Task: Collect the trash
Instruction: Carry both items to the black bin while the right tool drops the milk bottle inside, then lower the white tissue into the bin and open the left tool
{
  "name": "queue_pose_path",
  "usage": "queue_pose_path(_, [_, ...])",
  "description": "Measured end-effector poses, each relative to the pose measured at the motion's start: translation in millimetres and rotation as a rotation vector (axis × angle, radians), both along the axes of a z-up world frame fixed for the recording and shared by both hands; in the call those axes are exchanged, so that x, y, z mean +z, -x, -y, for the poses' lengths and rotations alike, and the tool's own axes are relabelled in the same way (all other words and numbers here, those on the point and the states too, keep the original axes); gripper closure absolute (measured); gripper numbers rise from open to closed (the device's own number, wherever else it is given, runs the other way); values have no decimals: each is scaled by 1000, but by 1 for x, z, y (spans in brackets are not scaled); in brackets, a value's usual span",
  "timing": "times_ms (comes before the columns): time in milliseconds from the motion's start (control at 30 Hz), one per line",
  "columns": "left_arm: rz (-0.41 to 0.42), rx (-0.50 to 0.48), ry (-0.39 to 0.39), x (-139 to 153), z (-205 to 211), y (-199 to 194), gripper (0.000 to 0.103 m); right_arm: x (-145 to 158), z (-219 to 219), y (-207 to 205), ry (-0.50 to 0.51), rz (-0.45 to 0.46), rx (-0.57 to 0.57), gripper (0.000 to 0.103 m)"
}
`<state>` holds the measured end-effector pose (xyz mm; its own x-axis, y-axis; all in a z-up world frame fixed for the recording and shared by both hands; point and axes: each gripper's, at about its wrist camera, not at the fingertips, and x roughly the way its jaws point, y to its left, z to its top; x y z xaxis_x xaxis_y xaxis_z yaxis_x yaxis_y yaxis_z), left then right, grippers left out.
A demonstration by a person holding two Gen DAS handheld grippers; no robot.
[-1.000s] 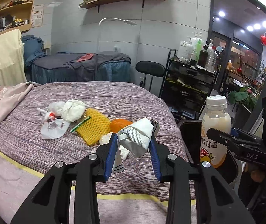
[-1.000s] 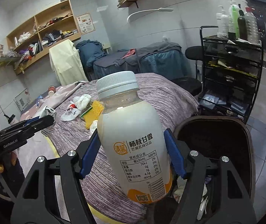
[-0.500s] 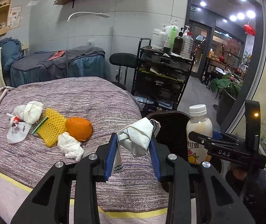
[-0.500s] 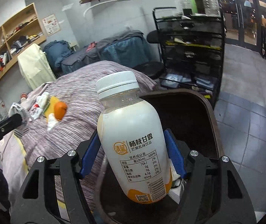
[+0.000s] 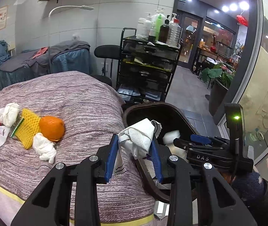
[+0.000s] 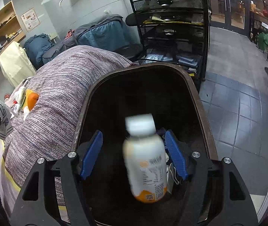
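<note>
Trash over the dark bin beside the striped bed

Left wrist view: the left gripper is narrowly closed on a crumpled white paper wrapper above the near rim of the dark brown plastic bin; on the purple striped bedcover lie an orange, yellow foam netting and white tissue wads. Right wrist view: the right gripper stands wide, blue pads clear of the blurred white-capped milky drink bottle, which is upright, cap up, inside the bin, nearer the right pad
</note>
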<state>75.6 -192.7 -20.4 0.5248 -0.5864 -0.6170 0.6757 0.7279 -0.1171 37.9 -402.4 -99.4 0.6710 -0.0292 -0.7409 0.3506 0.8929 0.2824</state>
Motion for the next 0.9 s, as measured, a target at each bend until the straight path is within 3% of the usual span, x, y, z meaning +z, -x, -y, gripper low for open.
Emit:
queue_pose_path(333, [-57, -82, -8, -9, 34, 1, 70, 12, 11, 18, 29, 50, -65, 34])
queue_pose_path(567, [-127, -142, -31, -24, 66, -2, 70, 22, 27, 35, 82, 93, -158, 28])
queue_pose_path(900, [-212, -170, -71, -43, 99, -11, 70, 23, 49, 52, 83, 104, -238, 26])
